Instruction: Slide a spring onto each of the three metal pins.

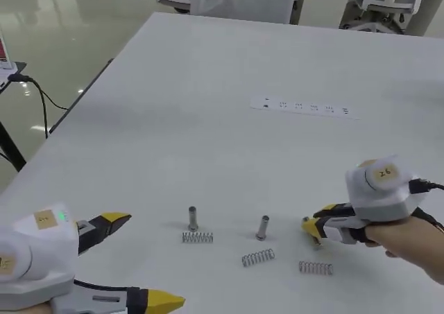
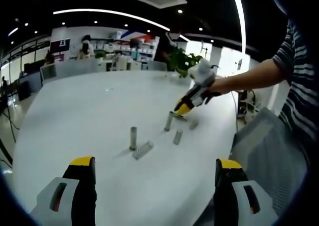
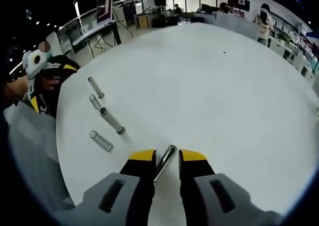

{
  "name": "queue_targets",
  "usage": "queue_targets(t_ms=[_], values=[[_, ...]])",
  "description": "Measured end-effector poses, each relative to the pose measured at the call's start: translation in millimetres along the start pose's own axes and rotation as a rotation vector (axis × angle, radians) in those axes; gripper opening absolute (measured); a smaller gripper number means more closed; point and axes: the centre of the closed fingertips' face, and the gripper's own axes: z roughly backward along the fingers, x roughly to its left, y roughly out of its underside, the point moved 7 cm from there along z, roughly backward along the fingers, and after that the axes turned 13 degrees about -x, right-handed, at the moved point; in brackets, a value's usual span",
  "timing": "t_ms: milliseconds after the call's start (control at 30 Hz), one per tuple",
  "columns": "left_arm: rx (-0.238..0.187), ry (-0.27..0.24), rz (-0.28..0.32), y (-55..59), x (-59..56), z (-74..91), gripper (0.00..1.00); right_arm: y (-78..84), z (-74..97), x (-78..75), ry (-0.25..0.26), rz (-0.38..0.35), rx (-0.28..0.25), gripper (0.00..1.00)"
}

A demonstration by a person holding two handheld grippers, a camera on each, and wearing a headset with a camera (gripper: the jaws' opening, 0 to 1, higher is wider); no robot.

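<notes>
1. Lower centre of the head view, on the worktop [image 1: 208, 85]: two upright pins [image 1: 193, 217], three loose springs [image 1: 198, 238].
2. Right gripper [image 1: 310, 225]: jaws pinching the third pin [image 3: 164, 163].
3. Left gripper [image 1: 142, 260], lower left: jaws spread.

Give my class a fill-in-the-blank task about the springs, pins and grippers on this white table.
1. The springs lying on the table number ____.
2. The right gripper pinches a metal ____ between its fingers.
3. ____ pins stand upright on the table.
4. The left gripper holds nothing; its fingers are ____.
Missing words: three; pin; two; open.
</notes>
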Motion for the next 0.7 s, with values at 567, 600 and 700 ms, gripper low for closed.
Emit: queue_targets(t_ms=[567, 600, 700], values=[[0.005, 0.004, 0.004, 0.4, 3.7, -1.1, 0.96, 4.3, -9.3, 1.8, 0.036, -0.041, 0.036, 0.09], [0.006, 0.005, 0.005, 0.6, 3.7, -1.3, 0.96, 4.1, -9.4, 2.1, 0.039, -0.038, 0.037, 0.09], [0.011, 0.008, 0.002, 1.2, 4.4, -1.5, 0.96, 4.1, -10.5, 2.5, 0.045, -0.077, 0.04, 0.06]])
